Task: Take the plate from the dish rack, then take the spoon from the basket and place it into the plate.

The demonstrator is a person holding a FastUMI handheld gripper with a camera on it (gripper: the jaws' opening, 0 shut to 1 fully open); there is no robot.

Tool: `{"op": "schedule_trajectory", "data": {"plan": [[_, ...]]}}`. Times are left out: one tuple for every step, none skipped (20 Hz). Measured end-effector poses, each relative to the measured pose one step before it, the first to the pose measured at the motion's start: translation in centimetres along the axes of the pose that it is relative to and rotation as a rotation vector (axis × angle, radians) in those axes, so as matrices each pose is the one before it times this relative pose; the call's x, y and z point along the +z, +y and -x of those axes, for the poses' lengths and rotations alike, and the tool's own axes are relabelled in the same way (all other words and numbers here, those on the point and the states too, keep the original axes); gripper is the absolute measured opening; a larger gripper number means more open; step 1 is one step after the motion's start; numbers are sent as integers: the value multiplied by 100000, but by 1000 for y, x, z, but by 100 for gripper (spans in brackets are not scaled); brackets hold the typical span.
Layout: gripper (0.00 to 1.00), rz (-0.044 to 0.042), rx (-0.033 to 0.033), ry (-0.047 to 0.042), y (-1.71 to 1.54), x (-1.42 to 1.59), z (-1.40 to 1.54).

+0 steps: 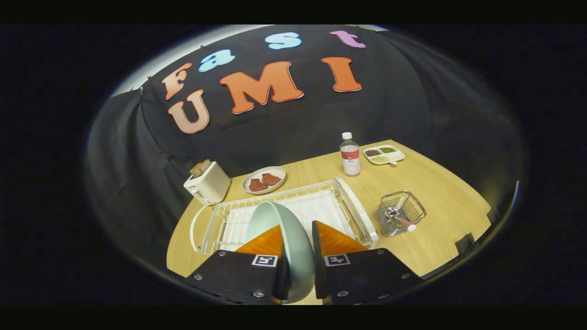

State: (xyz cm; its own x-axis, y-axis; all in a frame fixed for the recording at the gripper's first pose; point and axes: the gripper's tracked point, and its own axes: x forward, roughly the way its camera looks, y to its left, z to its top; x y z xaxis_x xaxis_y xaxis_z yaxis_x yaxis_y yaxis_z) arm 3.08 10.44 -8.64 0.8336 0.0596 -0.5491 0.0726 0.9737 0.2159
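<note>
The fingers [300,270] are closed on the plate [279,238], one on each face of its lower part, holding it on edge between them over the near rail of the dish rack [353,206]. The plate is pale green, smooth and glossy, round with a shallow bowl and a thin rim. That finish is the main worry: a slick, curved surface pinched low down could probably slip or pivot in the grip if it is swung too fast. Its upper rim stands just in front of the rack's wires, so it could catch on them and be levered loose.

Just beyond the fingers, the rack is a white frame of thin wires with a ribbed tray beneath and a rounded bar at each end. To the right of it, near but apart, stands a small square wire basket [401,213], shiny metal, with the spoon [403,222] lying tilted inside, its handle end poking out toward the fingers. The basket looks light and could probably tip when the spoon is drawn out.

Farther off on the pale wood-grain counter [440,192] stand a cream toaster [207,183], a dish with two reddish pieces [264,179], a clear bottle [350,155] and a divided tray [384,154].
</note>
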Motion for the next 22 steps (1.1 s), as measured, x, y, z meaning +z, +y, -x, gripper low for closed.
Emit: {"op": "schedule_trajectory", "data": {"plan": [[22, -1697, 1917, 905, -161, -1027, 469], [22, -1633, 1467, 1647, -298, -1164, 336], [22, -1640, 1852, 1180, -159, -1132, 348], [22, -1760, 1542, 1506, -336, -1177, 442], [22, -1517, 1053, 1268, -377, -1010, 39], [22, -1383, 1202, 1115, -297, -1140, -7], [22, -1229, 1387, 1238, -254, -1013, -34], [22, -1554, 1279, 632, -350, -1001, 169], [22, -1390, 1080, 575, -343, -879, 13], [22, -1348, 972, 601, -368, -840, 163], [22, -1026, 444, 601, -389, -756, -105], [22, -1332, -163, 216, -438, -765, -159], [22, -830, 236, -65, -330, -501, -299], [22, -909, 194, 466, -195, -564, -216], [22, -1000, 191, 779, -296, -480, -354], [22, -1106, 336, 826, -391, -537, -166], [22, -1159, 359, 1000, -231, -459, -328], [22, -809, 746, 856, -107, -441, -337], [22, -651, 680, 603, 19, -263, -333], [22, -592, 394, 552, -87, -246, -391], [22, -441, 16, 621, -332, -368, -227], [22, -1276, 908, 98, -105, -80, -131]]}}
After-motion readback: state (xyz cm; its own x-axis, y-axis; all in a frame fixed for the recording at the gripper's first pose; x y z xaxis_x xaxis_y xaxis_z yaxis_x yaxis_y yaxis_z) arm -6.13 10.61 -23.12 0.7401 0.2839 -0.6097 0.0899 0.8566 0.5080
